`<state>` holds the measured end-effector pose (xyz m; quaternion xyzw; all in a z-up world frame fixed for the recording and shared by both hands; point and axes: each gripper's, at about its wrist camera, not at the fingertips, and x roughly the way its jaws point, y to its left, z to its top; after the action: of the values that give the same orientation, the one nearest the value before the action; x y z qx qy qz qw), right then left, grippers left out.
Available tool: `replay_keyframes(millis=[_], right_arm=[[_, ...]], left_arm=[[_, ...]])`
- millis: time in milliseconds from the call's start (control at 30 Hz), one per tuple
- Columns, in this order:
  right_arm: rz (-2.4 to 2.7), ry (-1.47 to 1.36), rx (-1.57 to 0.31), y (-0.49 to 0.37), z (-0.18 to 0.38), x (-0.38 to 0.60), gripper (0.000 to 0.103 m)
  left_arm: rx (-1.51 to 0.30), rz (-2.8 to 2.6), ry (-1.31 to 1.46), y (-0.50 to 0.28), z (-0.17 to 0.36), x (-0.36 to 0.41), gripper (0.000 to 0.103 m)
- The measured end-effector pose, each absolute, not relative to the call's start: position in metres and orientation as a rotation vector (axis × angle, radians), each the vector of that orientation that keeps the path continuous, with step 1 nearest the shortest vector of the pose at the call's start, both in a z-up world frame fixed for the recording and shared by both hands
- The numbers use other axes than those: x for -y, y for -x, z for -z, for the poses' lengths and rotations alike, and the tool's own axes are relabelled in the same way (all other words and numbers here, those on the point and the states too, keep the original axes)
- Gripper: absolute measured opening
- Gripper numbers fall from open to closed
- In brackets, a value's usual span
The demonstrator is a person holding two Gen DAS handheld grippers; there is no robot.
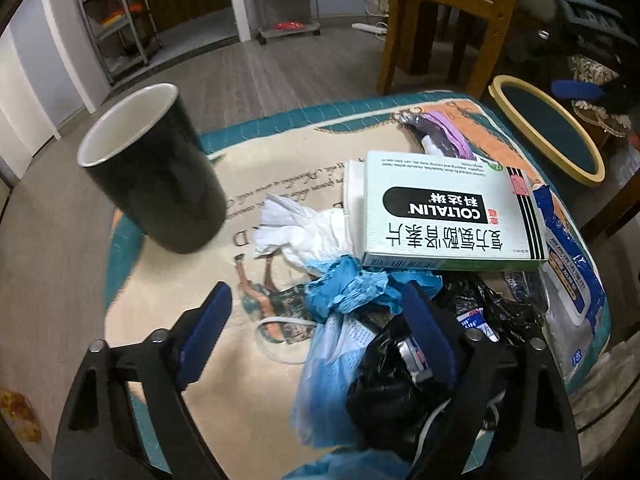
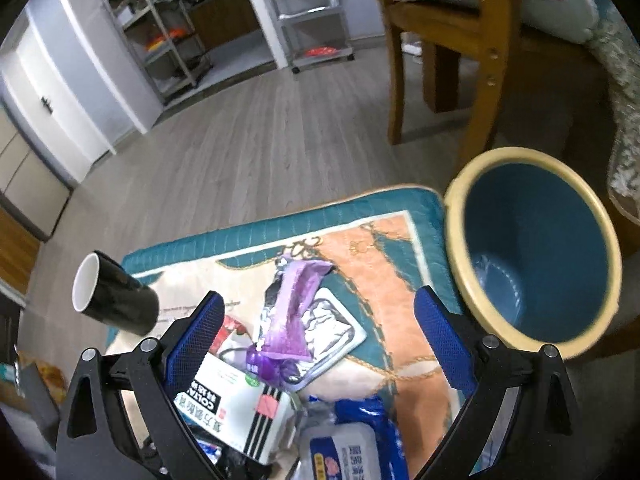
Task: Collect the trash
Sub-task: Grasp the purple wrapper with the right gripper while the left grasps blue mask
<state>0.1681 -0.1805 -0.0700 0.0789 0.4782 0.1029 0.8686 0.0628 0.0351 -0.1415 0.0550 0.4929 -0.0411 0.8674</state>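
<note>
Left wrist view: box [image 1: 448,212] reads "COLTALIN" upside down, plus Chinese text. Left gripper [image 1: 320,328] and right gripper [image 2: 316,340] both gape open, gripping nothing.

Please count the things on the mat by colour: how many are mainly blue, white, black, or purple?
Blue: 3, crumpled blue paper, pale blue face mask, blue wet-wipe pack
White: 2, white cardboard medicine box, crumpled white tissue
Black: 2, black ceramic mug, black plastic bag
Purple: 1, purple foil wrapper
Total: 8

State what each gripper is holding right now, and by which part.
Nothing is held. The left gripper stands open over the blue crumpled paper; the right gripper is open above the purple wrapper, neither pressing anything.
</note>
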Motion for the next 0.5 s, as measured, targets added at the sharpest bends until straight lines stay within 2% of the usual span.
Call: replay_keyframes(millis=[133, 233, 300, 400, 500], right_arm=[[-0.255, -0.121, -1.042, -0.179, 0.084, 0.162, 0.088], [-0.293, -0.116, -1.108, -0.185, 0.1, 0.146, 0.074], [-0.311, -0.129, -1.159, -0.188, 0.111, 0.137, 0.066], [-0.313, -0.125, -1.215, -0.191, 0.127, 0.127, 0.055], [-0.297, -0.101, -1.25, -0.19, 0.137, 0.121, 0.031]], left_arm=[[-1.04, 0.113, -0.119, -0.068, 0.147, -0.029, 0.074], [-1.046, 0.146, -0.096, -0.07, 0.148, -0.029, 0.061], [-1.053, 0.178, -0.081, -0.07, 0.149, -0.028, 0.049], [-1.052, 0.2, -0.086, -0.068, 0.149, -0.028, 0.041], [-1.05, 0.217, -0.075, -0.067, 0.146, -0.031, 0.033]])
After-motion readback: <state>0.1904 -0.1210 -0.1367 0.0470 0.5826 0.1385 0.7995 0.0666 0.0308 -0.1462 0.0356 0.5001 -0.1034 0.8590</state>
